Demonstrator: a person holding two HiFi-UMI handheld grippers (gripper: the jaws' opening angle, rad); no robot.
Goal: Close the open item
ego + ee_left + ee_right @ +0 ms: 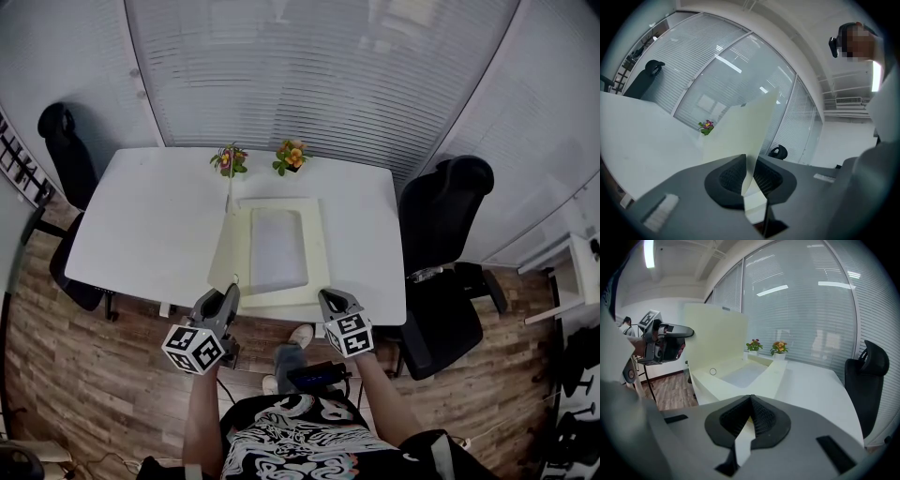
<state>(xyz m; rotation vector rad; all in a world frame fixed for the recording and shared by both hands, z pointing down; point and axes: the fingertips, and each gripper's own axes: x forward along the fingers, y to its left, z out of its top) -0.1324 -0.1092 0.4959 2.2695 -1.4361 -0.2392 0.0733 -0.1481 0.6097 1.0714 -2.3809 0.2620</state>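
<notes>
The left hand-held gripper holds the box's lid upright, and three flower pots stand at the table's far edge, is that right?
Not quite: the head view shows two flower pots, not three. The left hand-held gripper does hold the box's lid upright, and the pots stand at the table's far edge.

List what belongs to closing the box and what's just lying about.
Job: cream box, its upright lid, left gripper pinching the lid, right gripper on the box's near rim.
Lying about: purple flower pot, orange flower pot, left office chair, right office chair.
</notes>
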